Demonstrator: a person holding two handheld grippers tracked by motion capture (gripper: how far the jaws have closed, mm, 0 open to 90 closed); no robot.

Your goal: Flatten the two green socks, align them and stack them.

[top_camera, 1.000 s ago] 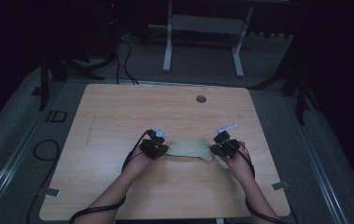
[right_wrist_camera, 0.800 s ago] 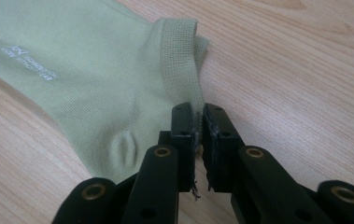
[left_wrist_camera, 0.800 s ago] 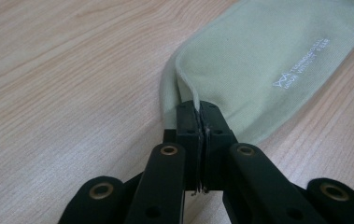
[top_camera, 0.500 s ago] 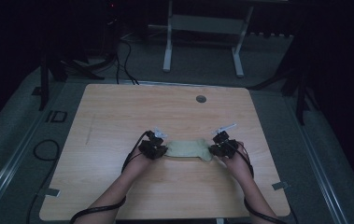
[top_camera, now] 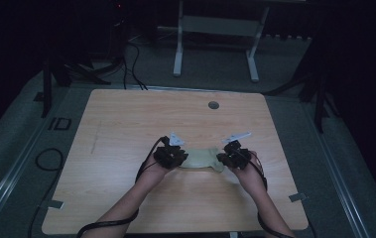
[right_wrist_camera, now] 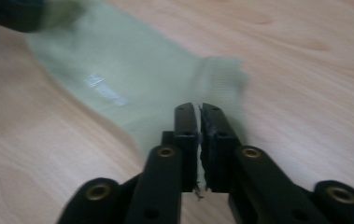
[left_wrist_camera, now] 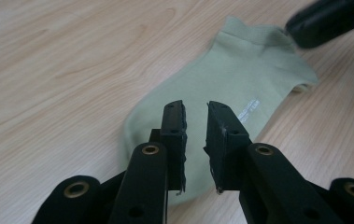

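Sock [top_camera: 201, 159], pale green, lay flat on the wooden table [top_camera: 126, 119] between both grippers. The left gripper [left_wrist_camera: 195, 123] hovered over its toe end with jaws parted, holding nothing. The right gripper [right_wrist_camera: 198, 122] was pinched closed at the cuff end, though whether it held fabric was unclear.

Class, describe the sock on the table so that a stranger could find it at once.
On the wooden table, look near the front edge, between the left gripper and right gripper. There lies a pale green ankle sock, flat, the one soft thing there.
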